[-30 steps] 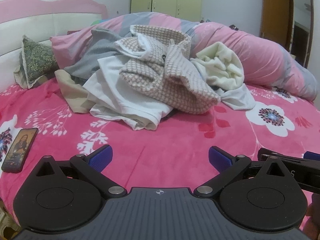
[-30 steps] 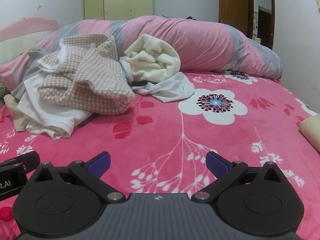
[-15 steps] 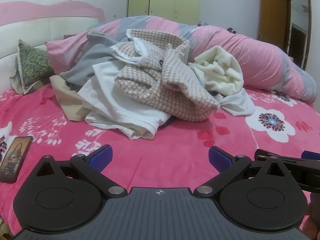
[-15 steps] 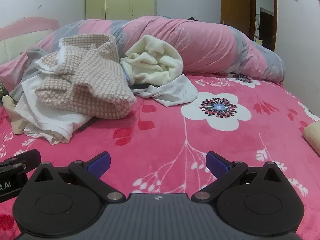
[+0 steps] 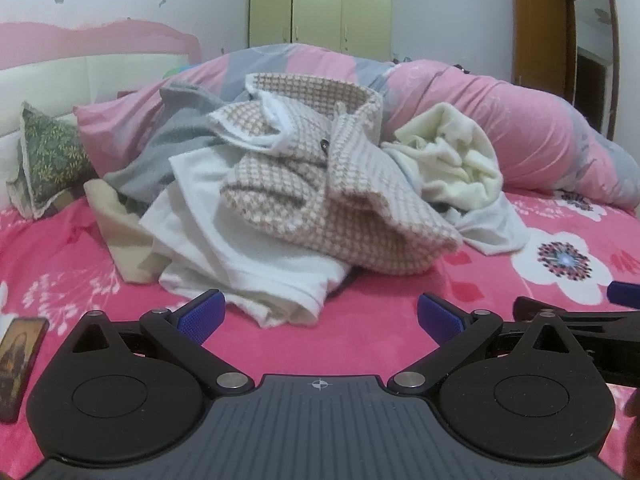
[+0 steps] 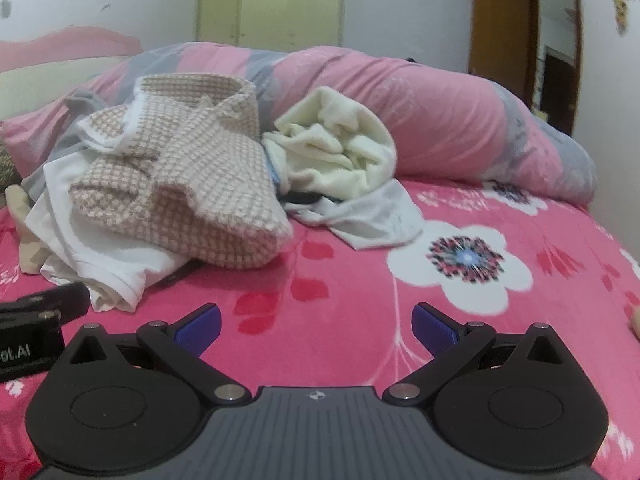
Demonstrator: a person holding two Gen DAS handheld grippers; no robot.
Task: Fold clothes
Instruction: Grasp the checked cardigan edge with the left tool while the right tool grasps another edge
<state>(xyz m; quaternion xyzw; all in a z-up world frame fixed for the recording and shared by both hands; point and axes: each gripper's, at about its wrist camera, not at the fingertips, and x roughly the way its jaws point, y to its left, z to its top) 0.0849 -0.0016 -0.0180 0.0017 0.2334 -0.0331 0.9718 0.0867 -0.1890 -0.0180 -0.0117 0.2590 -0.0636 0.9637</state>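
Pink bedspread (image 6: 360,292) bare before both spread tools

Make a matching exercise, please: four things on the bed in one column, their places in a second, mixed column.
Things:
1. checked jacket
2. cream fleece
3. phone
4. green patterned cushion

Places:
A. by the headboard
B. flat on the pink sheet, far left
C. top of the pile
D. right of the pile, against the rolled duvet

Pairs: 1-C, 2-D, 3-B, 4-A

A home bedroom: a bed (image 5: 360,344) spread with a pink floral blanket, its padded headboard (image 5: 92,76) against a chipped white wall, a rolled quilt (image 6: 440,112), a pale green wardrobe (image 5: 320,4) and a wooden door (image 6: 500,28) behind.
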